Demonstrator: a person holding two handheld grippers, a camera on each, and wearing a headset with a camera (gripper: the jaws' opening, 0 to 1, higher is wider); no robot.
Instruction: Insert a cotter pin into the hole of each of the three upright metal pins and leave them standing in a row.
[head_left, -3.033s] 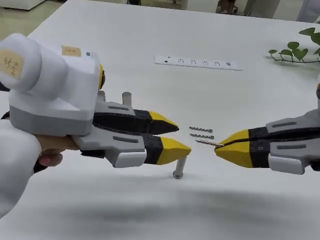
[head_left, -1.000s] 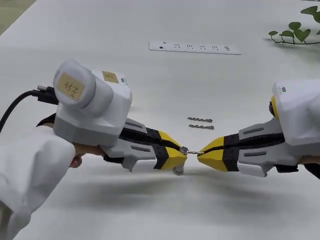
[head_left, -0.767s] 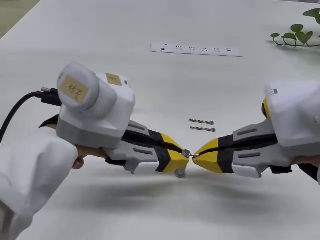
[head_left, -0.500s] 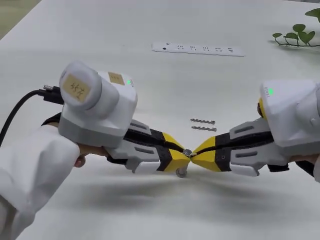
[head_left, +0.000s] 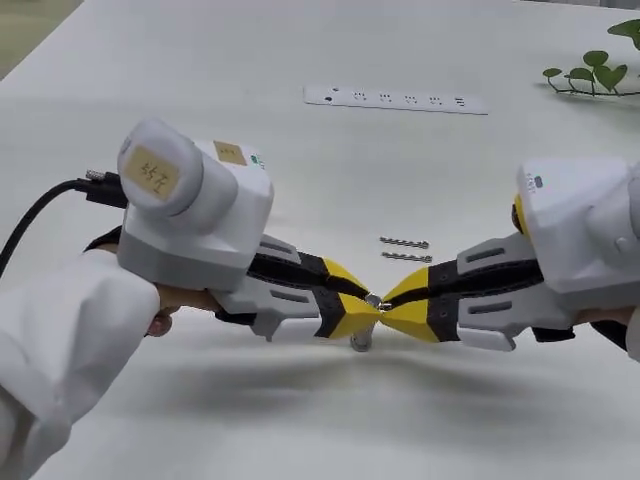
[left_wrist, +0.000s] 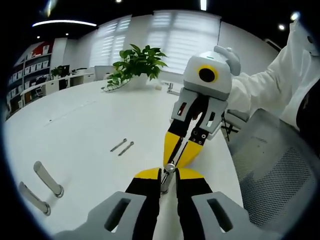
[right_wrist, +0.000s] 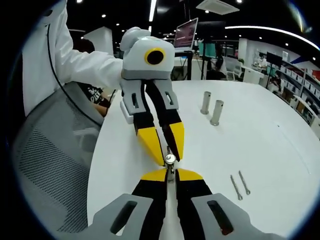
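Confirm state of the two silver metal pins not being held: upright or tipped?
Upright. In the right gripper view the nearer silver metal pin and the farther one both stand on end on the white table.

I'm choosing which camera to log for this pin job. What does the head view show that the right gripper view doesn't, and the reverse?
Head view adds: a power strip and a plant farther back, and a black cable behind the left gripper. Right gripper view adds: two spare metal pins standing upright, and a mesh chair. Both: the left gripper shut on a metal pin, the right gripper meeting it tip to tip, and two loose cotter pins lying nearby.
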